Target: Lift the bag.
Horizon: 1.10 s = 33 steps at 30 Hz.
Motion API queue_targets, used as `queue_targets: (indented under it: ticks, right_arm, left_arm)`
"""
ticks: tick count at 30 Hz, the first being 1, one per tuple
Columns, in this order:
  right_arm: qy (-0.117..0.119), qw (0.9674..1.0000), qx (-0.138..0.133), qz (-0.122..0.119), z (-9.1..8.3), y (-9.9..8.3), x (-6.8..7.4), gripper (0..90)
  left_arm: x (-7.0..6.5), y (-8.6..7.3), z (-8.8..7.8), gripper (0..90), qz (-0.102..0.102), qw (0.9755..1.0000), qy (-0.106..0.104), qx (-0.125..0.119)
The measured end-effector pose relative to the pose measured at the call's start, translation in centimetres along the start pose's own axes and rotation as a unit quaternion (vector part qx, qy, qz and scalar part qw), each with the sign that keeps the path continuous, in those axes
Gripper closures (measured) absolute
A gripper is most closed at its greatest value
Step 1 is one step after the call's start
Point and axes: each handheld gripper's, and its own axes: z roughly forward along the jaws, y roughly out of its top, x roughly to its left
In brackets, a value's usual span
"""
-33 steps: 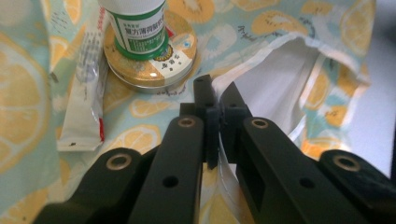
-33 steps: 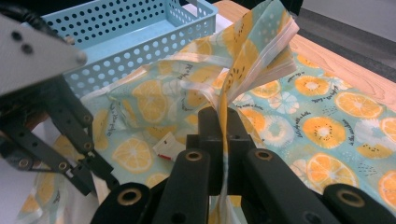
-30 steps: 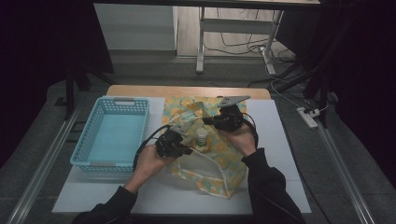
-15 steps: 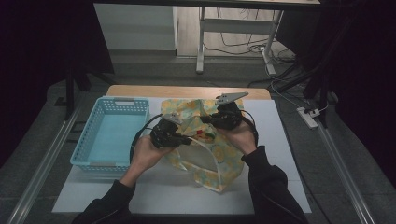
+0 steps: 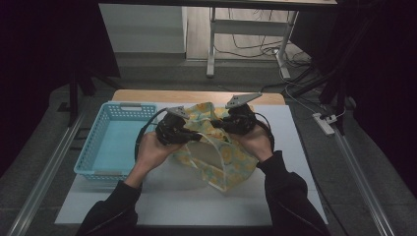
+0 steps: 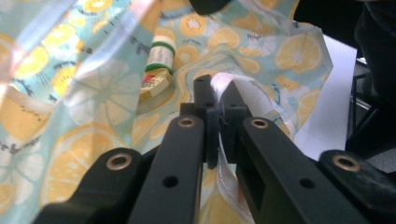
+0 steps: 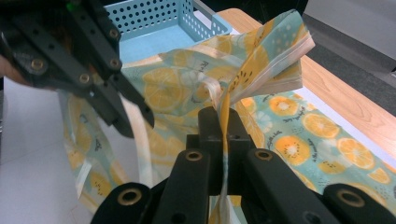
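Both tools are locked onto the lemon-print tote bag [image 5: 216,147], which sits at the middle of the counter [image 5: 295,196], lifted at its mouth and sagging toward six o'clock, with the blue basket [image 5: 115,142] at its nine o'clock. The left tool [image 6: 218,100] has its jaws pressed together on the pale strap [image 6: 224,182] at the bag's edge; the right tool [image 7: 223,123] is likewise clamped on a bunched fold of the opposite rim. This looks like thin, floppy fabric, light and easy to crease, so the stitched hem and strap look like the sound places to hold, since loose cloth would likely slide out. Inside, in the left gripper view, a small bottle [image 6: 156,70] with a green band lies toward eleven o'clock, adding a little weight that could roll as the bag shifts. Its label is too blurred to read, its lower part is buried in folds, and the bag's floor is hidden behind the cloth.
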Motion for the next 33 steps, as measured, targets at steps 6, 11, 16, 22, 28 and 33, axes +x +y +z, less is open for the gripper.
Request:
queue_targets:
  ticks: [6, 11, 16, 22, 28, 33]
  right_arm:
    - [0.001, 1.0000, 0.001, -0.004, -0.5, 0.6, 0.2, 89.4]
    - [0.011, 0.9999, -0.005, -0.002, -0.9, 1.5, 0.3, 89.4]
    - [0.017, 0.9998, -0.011, 0.001, -1.5, 2.3, 0.3, 89.5]
    - [0.026, 0.9993, -0.026, 0.007, -2.3, 3.3, 0.1, 89.4]
    - [0.025, 0.9990, -0.036, 0.009, -3.2, 4.4, -0.4, 89.5]
    - [0.018, 0.9988, -0.044, 0.007, -4.1, 5.7, -0.7, 89.5]
  left_arm:
    - [0.4, 1.3, -1.1, 89.6, 0.000, 0.9999, 0.006, -0.010]
    - [1.0, 2.6, -2.1, 89.6, -0.001, 0.9997, 0.006, -0.023]
    - [1.2, 3.9, -3.4, 89.6, 0.002, 0.9994, 0.010, -0.033]
    - [1.5, 5.0, -4.7, 89.6, 0.002, 0.9988, 0.015, -0.047]
    - [2.2, 6.1, -5.8, 89.6, -0.001, 0.9978, 0.019, -0.063]
    - [2.5, 7.4, -6.8, 89.7, -0.001, 0.9969, 0.025, -0.075]
